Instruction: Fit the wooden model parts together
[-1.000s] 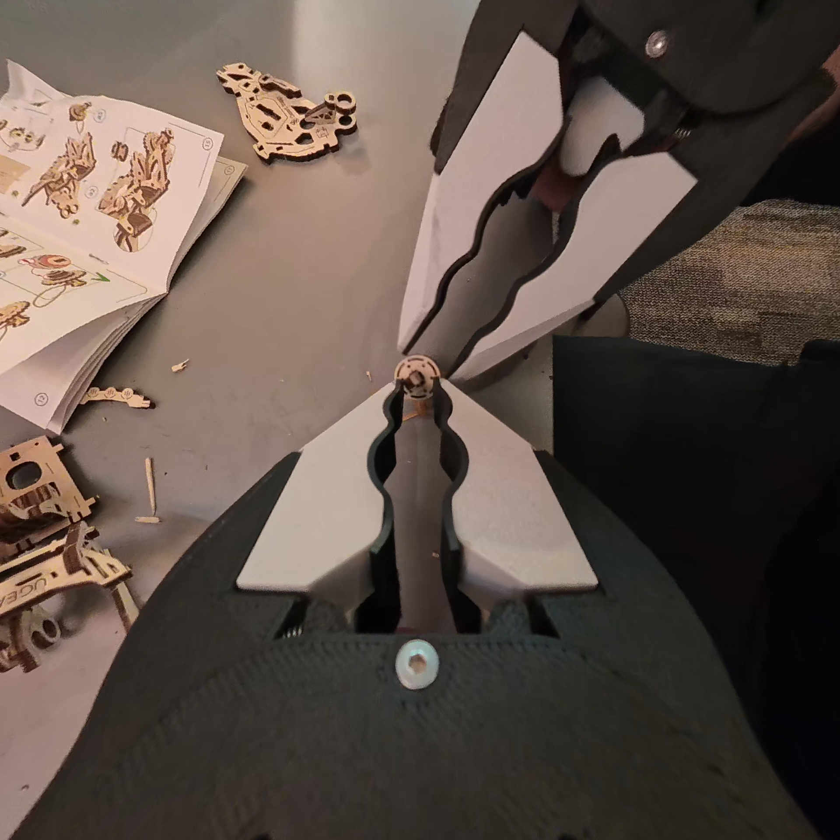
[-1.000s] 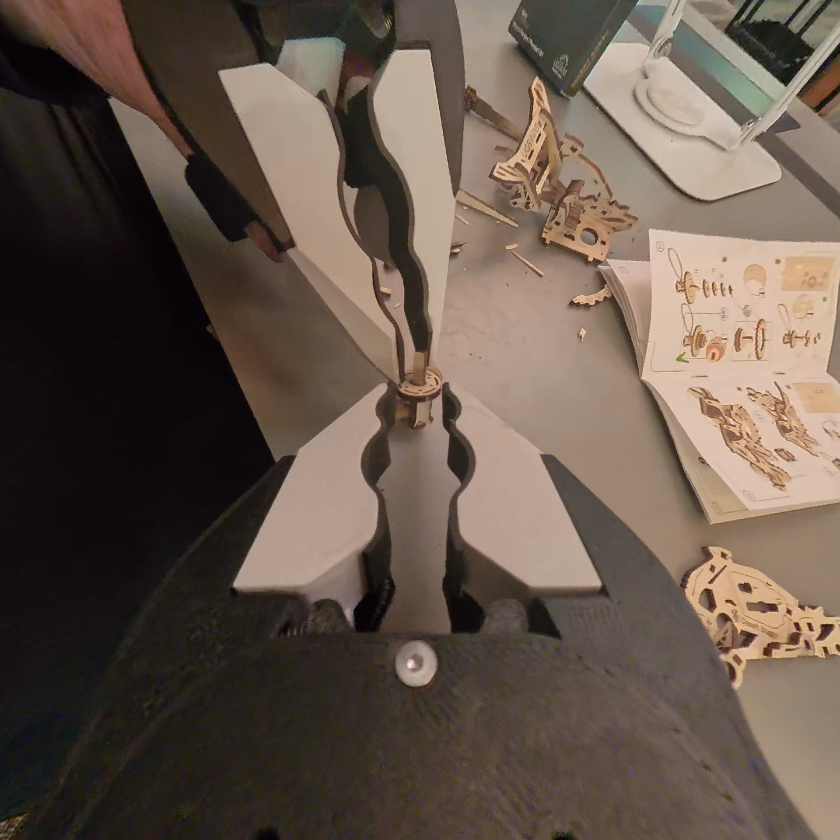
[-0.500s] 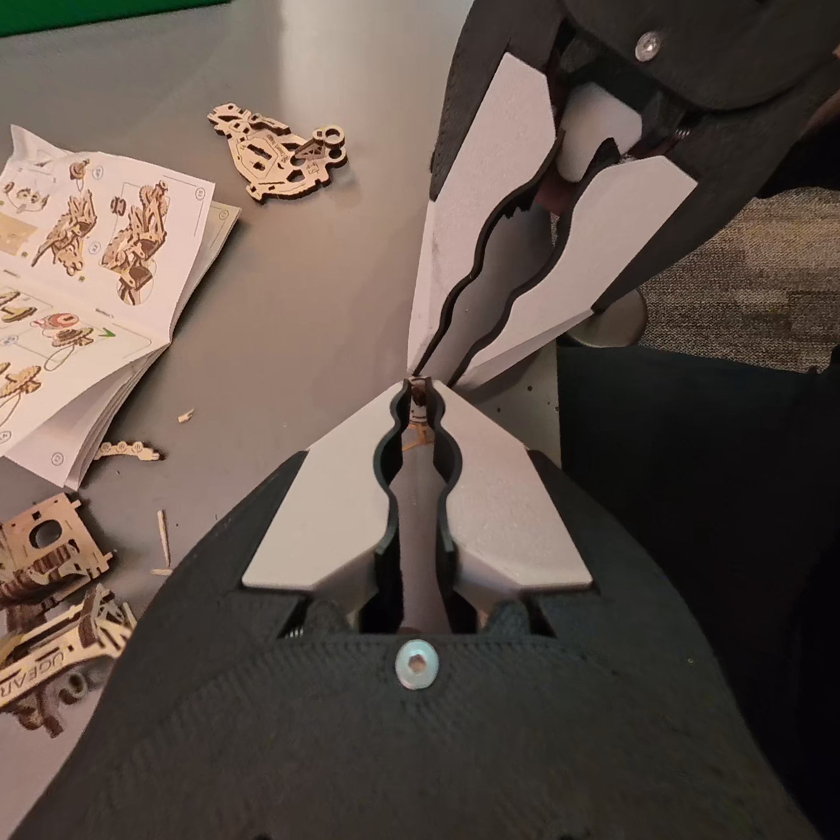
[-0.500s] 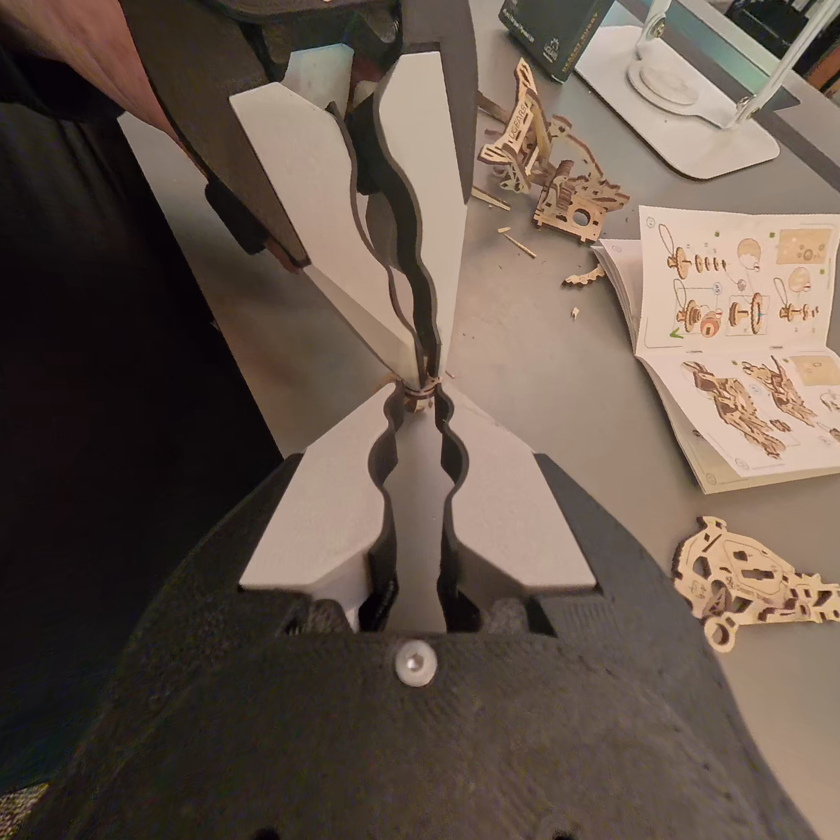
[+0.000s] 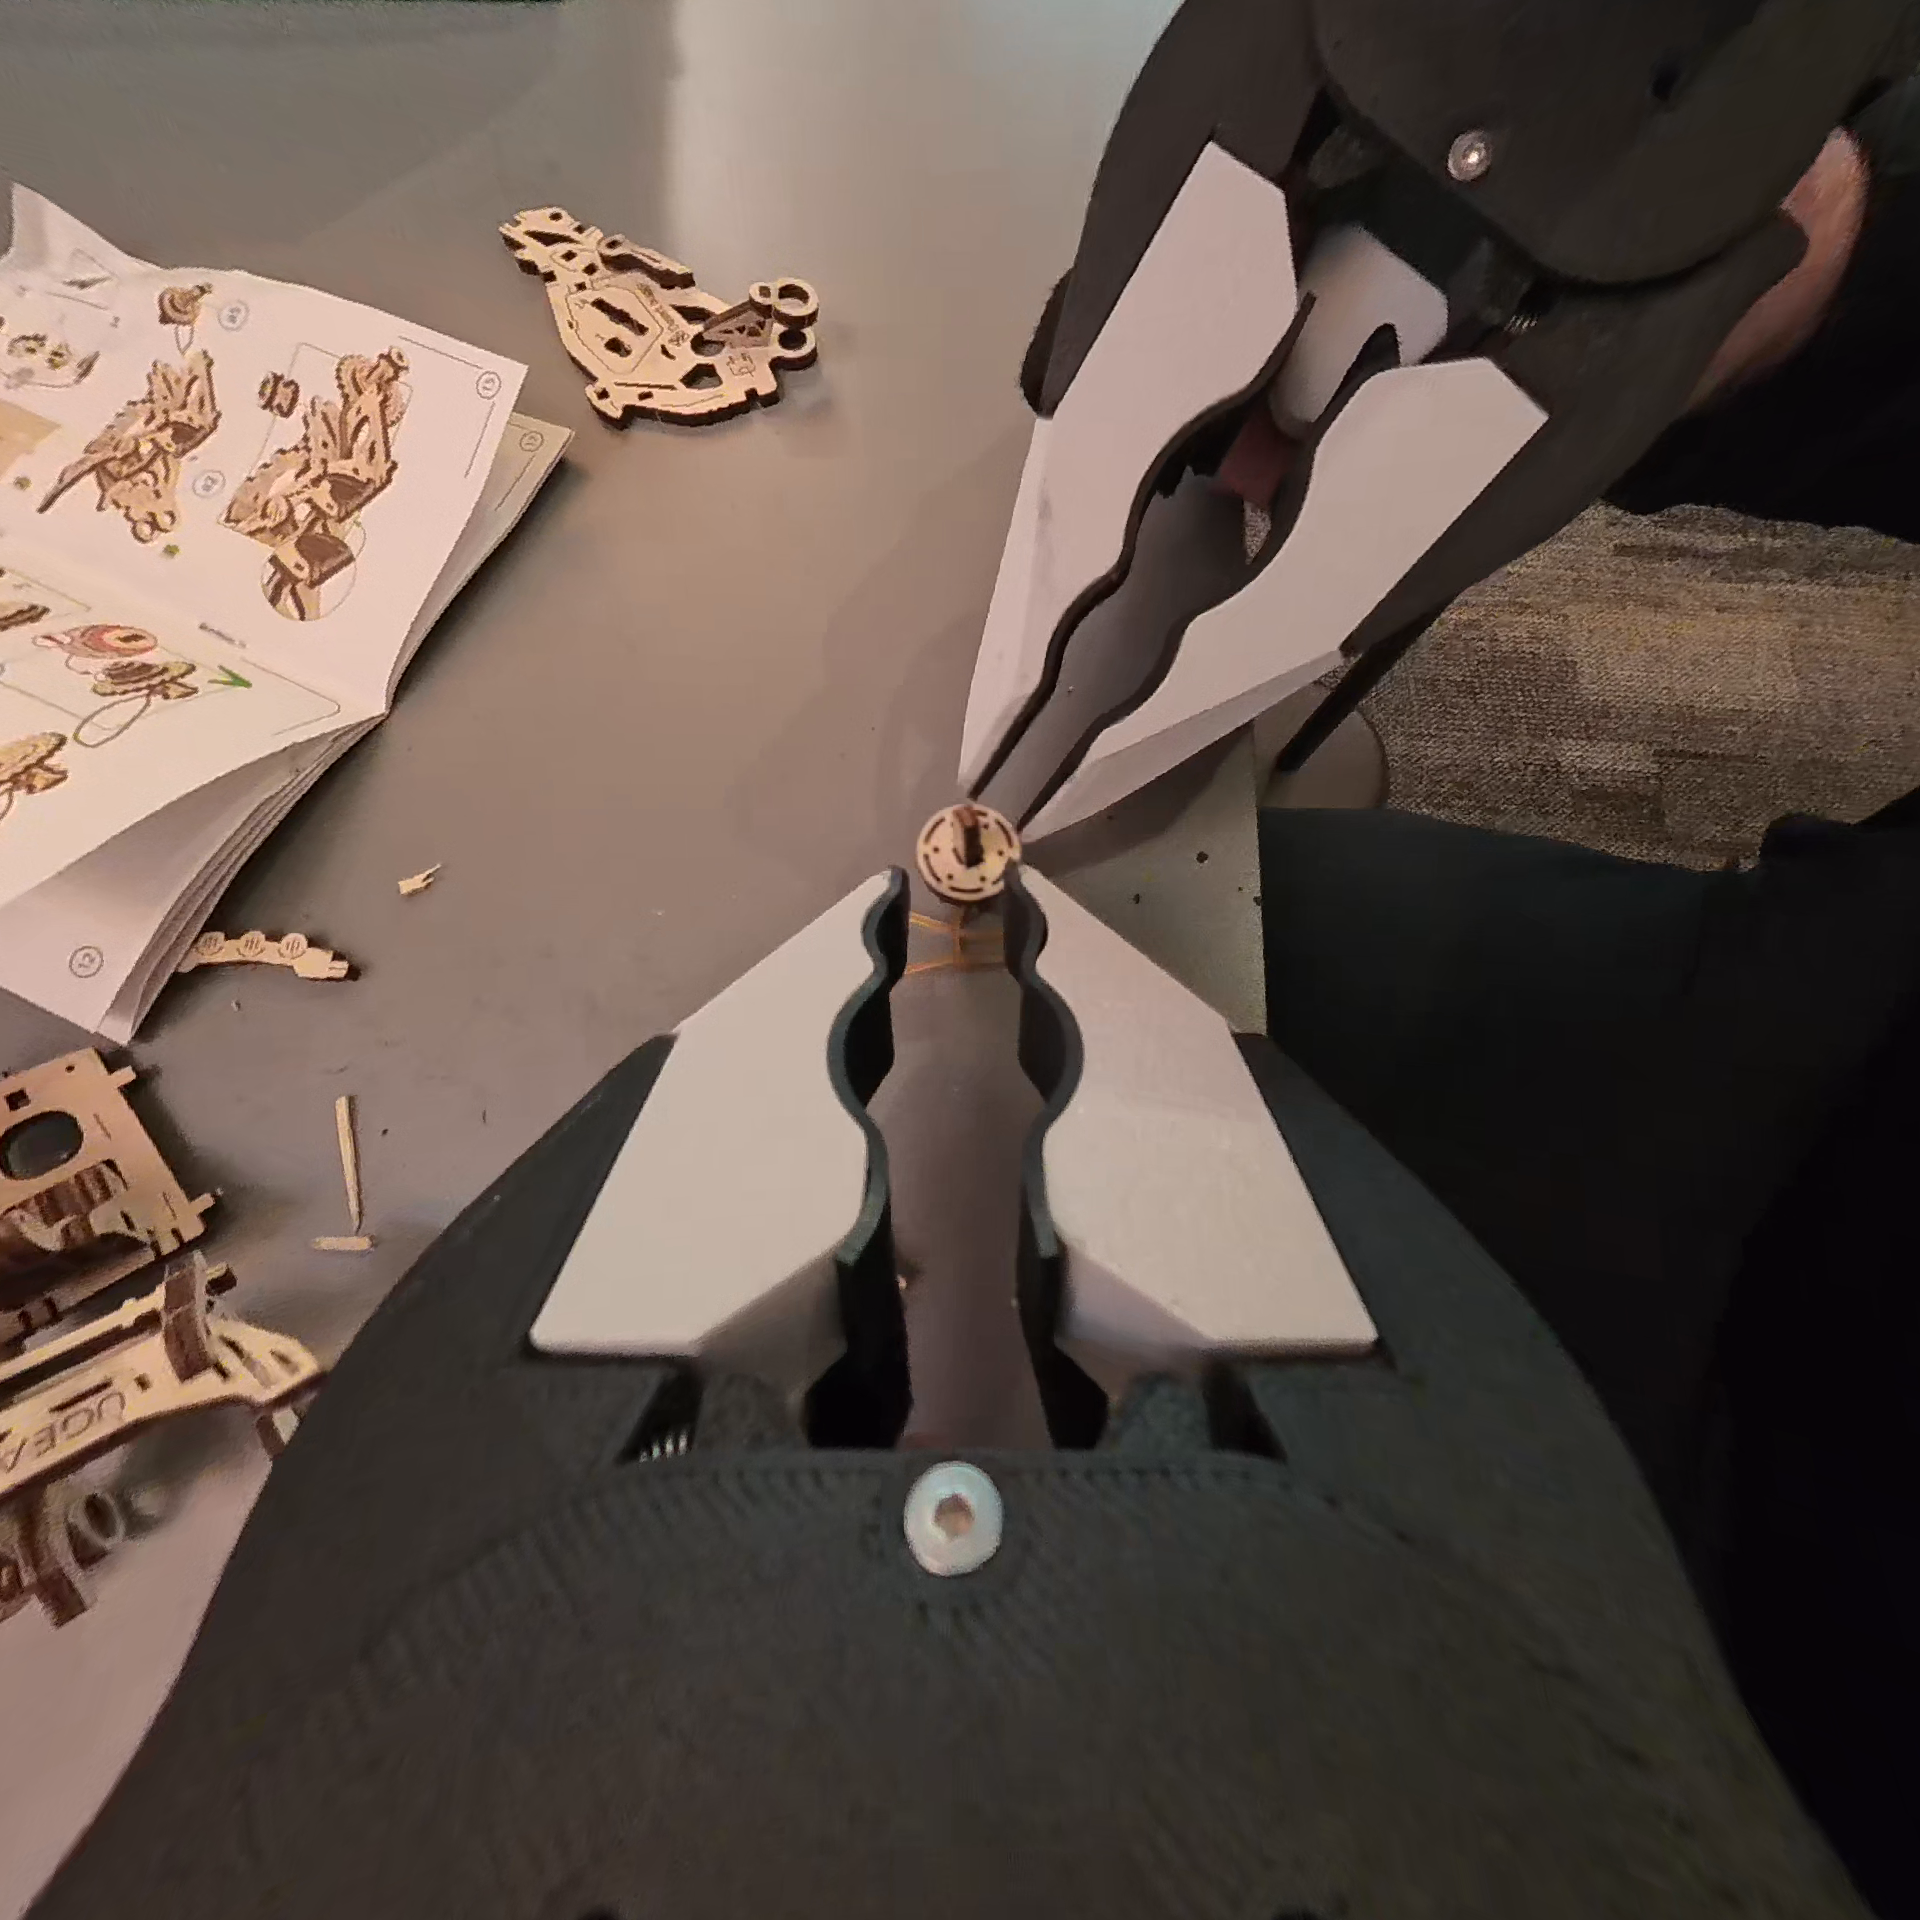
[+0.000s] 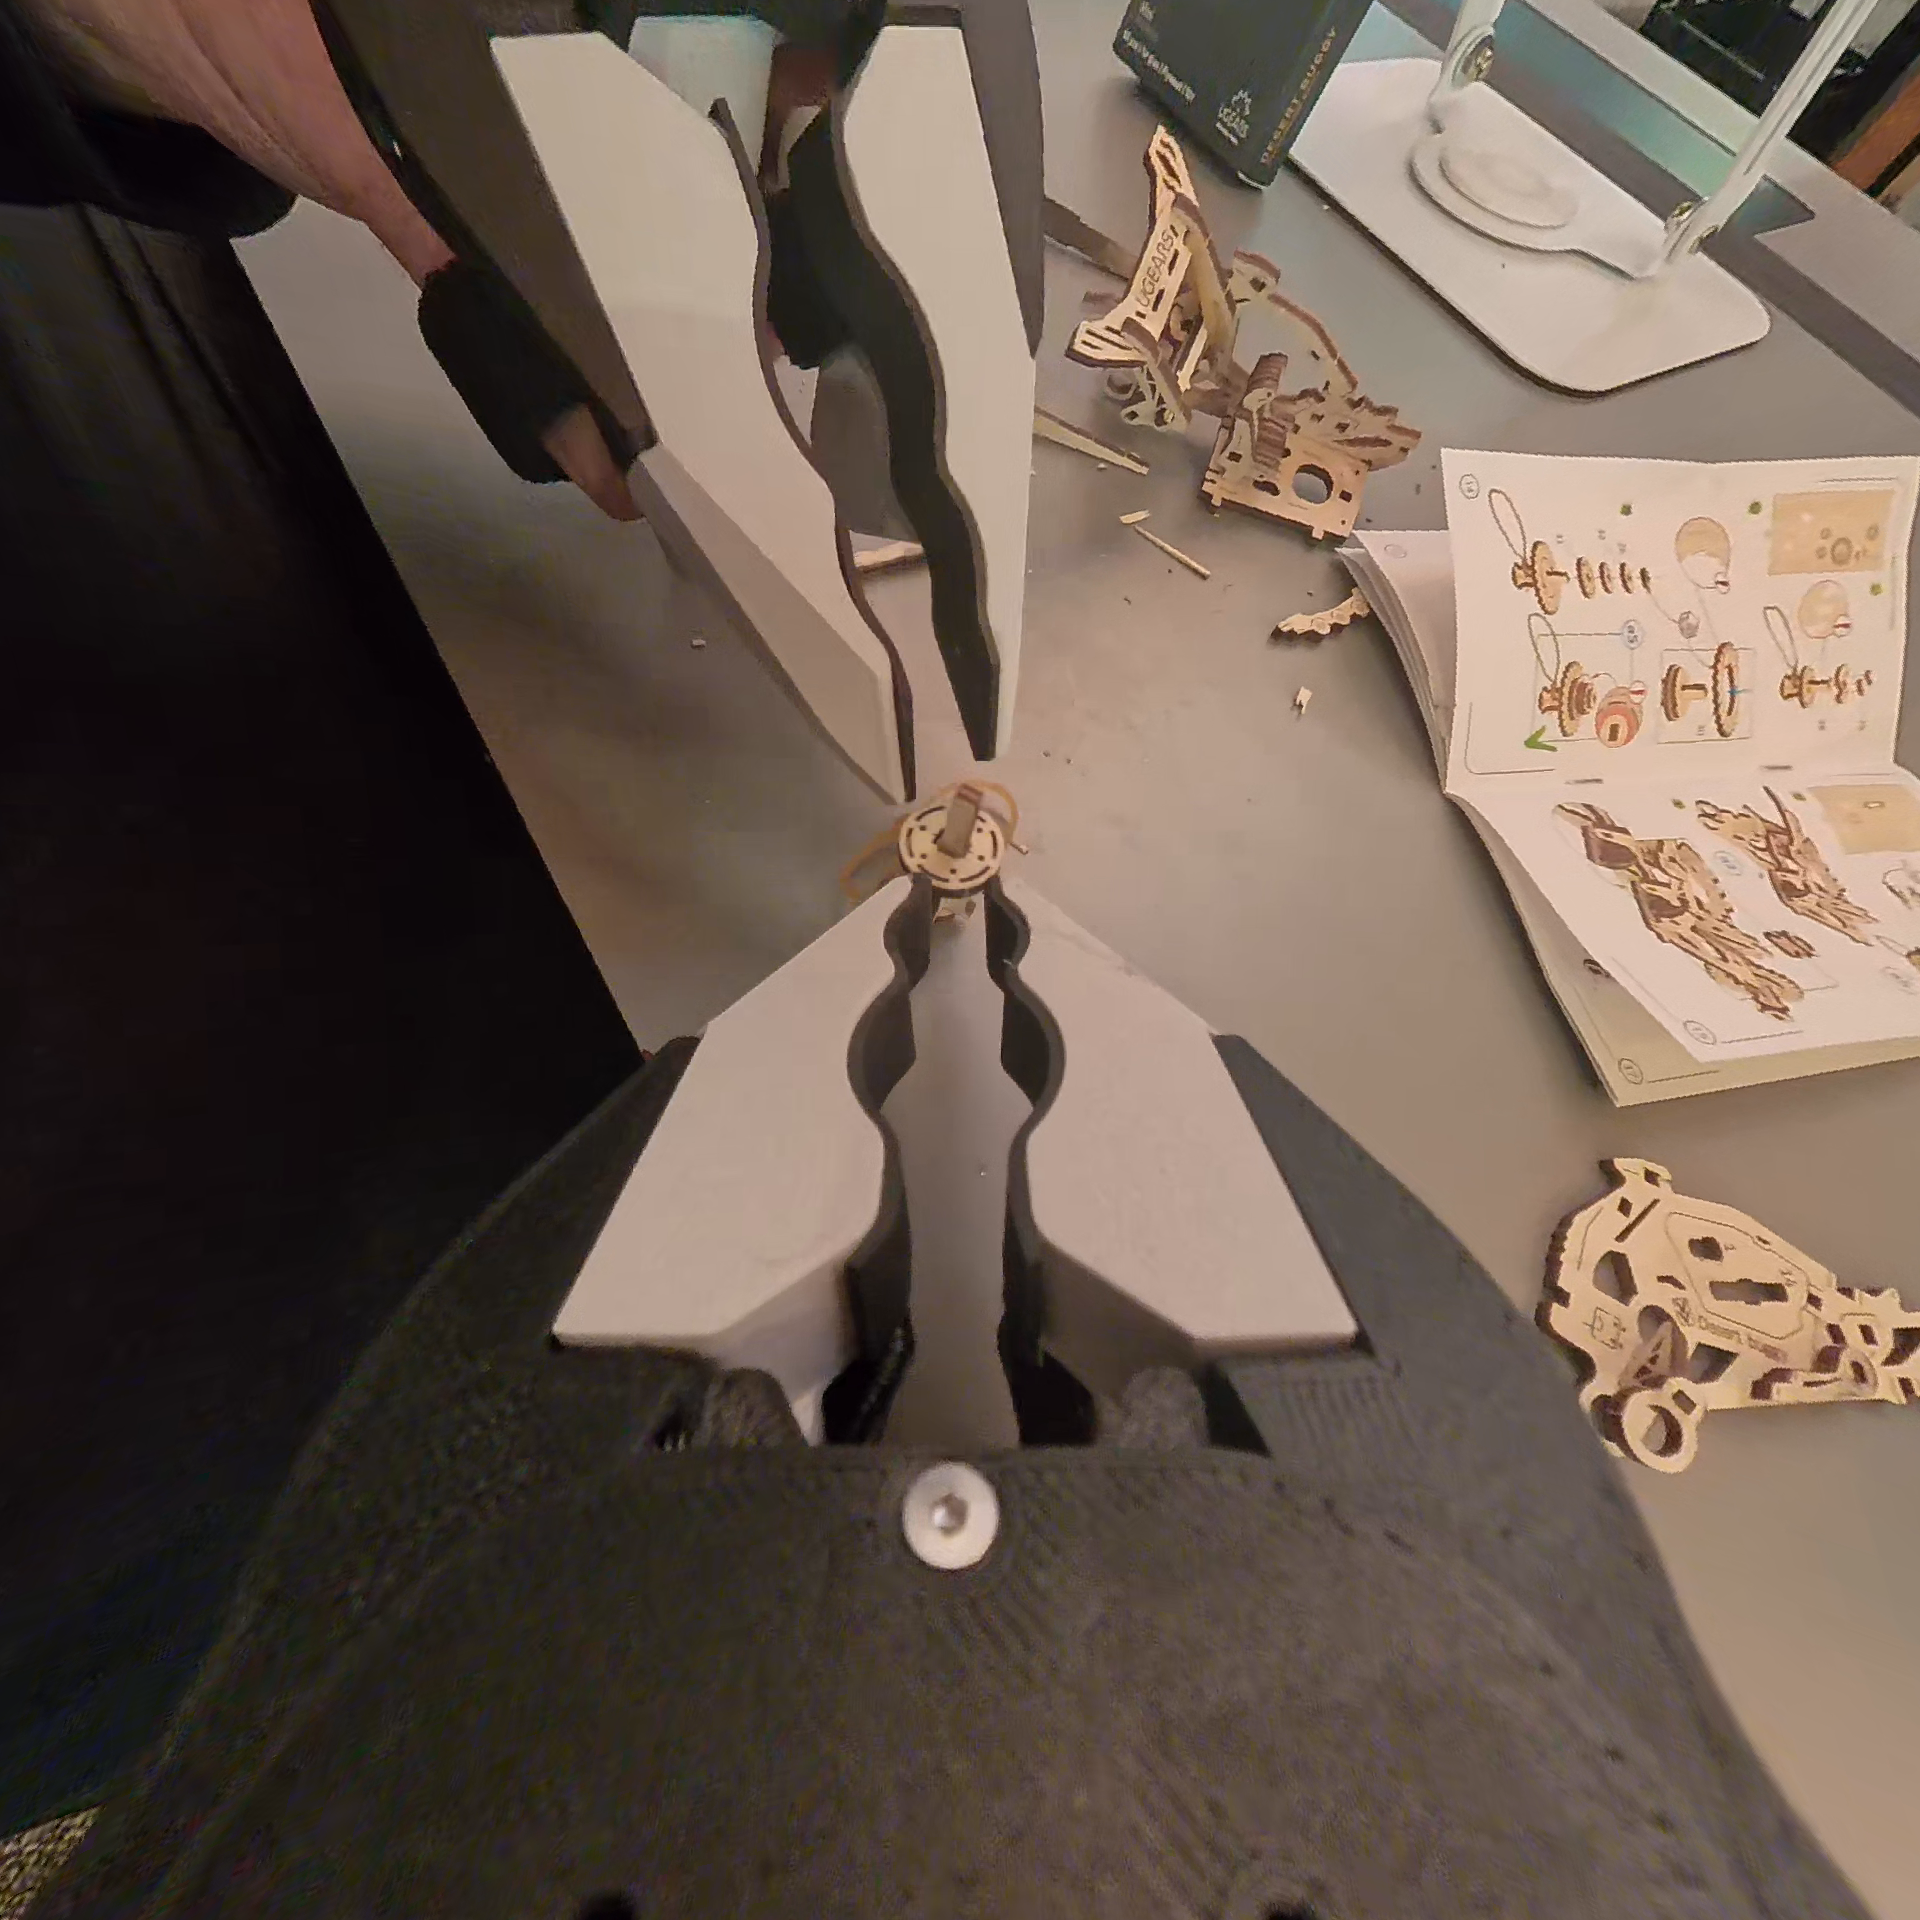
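Observation:
A small wooden wheel on a short axle (image 6: 951, 847) is held in the air between the two grippers, with a thin rubber band (image 6: 862, 868) looped round it. My right gripper (image 6: 951, 909) is shut on the hub just below the disc. In the left wrist view the right gripper (image 5: 1000, 808) comes in from the upper right and meets behind the wheel (image 5: 966, 847). My left gripper (image 5: 954, 888) is open, its tips on either side of the disc's near edge. The rubber band (image 5: 956, 945) stretches across its gap. The left gripper (image 6: 940, 774) also shows above the wheel, a little apart from it.
An open instruction booklet (image 5: 208, 582) lies on the grey table (image 5: 675, 623). A flat wooden body piece (image 5: 665, 332), a partly built wooden model (image 5: 94, 1299), a small toothed strip (image 5: 270, 951) and splinters lie around. A dark box (image 6: 1236, 73) and a white stand base (image 6: 1538, 239) stand farther back. Left and right tips are no more than a few centimetres apart. About 15 cm separates my right fingertips from the flat wooden body piece (image 5: 665, 332). Look for it in the right wrist view (image 6: 1695, 1310) too.
My left jaws closed almost fully on the axle, then opened and let it go. My right jaws narrowed from the wheel's width onto the hub. The wheel stays with the right gripper.

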Demonstrator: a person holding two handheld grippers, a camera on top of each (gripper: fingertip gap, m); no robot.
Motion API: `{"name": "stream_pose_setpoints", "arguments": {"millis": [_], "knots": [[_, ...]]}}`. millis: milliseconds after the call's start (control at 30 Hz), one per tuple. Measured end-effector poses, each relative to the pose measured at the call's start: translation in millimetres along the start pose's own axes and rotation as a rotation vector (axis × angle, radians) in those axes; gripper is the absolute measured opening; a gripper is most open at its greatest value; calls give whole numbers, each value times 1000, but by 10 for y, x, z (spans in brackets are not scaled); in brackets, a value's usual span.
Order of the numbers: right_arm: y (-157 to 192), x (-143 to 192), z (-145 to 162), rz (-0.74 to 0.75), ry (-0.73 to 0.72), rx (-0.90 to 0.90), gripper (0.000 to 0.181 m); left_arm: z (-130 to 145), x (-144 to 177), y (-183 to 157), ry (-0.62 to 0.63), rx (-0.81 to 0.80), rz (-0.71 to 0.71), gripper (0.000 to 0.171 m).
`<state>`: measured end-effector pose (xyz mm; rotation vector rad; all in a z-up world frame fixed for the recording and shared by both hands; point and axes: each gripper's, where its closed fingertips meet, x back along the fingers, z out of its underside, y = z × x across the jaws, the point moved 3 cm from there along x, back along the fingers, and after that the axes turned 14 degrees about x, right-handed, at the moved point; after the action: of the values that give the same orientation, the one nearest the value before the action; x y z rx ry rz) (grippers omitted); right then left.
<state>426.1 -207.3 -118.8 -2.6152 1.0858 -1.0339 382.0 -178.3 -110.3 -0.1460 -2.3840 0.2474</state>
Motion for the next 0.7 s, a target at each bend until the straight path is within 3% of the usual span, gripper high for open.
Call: {"name": "stream_pose_setpoints", "arguments": {"millis": [700], "knots": [[-57,-20,15,-74,-2,-58,11,-18,-103,-40,-4,-52,0,8]]}}
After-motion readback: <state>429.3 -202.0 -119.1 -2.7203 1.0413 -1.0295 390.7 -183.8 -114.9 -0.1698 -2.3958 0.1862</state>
